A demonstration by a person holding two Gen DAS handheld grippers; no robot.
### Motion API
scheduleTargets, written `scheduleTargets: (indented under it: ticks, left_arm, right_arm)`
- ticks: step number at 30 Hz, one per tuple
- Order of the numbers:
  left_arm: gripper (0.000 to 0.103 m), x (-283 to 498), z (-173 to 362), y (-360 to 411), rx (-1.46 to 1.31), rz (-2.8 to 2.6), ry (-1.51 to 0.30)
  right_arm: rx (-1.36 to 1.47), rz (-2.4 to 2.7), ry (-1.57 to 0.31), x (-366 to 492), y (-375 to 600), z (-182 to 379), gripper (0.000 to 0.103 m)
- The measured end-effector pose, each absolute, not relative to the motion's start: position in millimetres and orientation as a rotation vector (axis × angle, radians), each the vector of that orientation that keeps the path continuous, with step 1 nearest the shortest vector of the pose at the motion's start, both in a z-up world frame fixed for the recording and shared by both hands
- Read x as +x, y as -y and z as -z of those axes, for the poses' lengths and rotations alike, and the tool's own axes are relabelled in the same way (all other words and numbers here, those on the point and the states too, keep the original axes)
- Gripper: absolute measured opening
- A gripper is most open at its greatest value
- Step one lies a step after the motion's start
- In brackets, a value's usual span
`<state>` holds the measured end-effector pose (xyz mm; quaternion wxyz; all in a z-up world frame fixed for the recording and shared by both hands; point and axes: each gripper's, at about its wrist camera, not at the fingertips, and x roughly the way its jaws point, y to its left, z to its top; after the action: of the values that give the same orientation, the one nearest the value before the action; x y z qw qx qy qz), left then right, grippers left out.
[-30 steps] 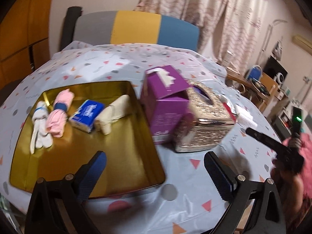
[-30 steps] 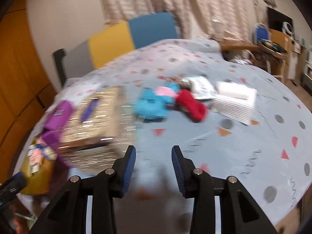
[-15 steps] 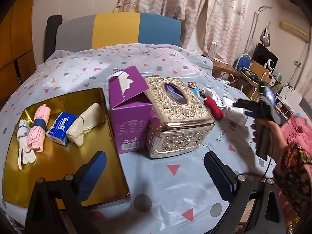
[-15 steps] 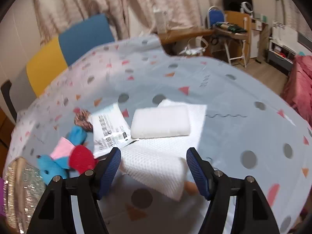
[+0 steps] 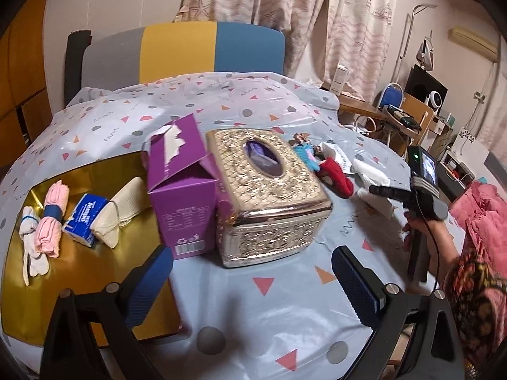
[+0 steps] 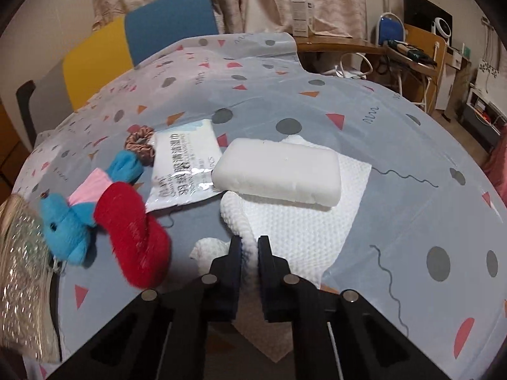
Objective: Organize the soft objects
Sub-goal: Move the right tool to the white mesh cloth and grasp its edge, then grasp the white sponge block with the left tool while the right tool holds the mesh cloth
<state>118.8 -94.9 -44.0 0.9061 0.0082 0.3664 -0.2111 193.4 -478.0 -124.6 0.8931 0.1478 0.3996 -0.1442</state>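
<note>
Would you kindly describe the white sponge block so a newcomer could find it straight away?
Start at the ornate metal tissue box on the table, then move right past the red plush piece and the wet-wipes packet. The sponge block lies on the white waffle cloth. It alone is a smooth, thick, rounded white brick.

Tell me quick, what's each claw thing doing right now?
Left gripper: open, holding nothing.
Right gripper: closed, pinching the edge of the white waffle cloth.

Glossy gold metal tray [image 5: 95, 288]; embossed shiny tissue box [image 5: 269, 196]; waffle-textured white cloth [image 6: 301, 221]; glossy plastic tablecloth [image 6: 412, 190].
</note>
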Motion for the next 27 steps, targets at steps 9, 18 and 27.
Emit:
scheduleTargets:
  ticks: [9,18,27]
  left_arm:
    - [0.103,130,38,151,0.088,0.467,-0.778]
    - [0.103,152,14,260,0.227,0.568,-0.774]
    - [0.103,211,45,375,0.434,0.746,-0.894]
  right_arm:
    - [0.306,0.050,-0.716,123,441,108,0.008]
    - [0.200,-0.018,-0.711,87,423,135,0.008]
    - [0.240,-0.061,-0.639,75,428,141,0.008]
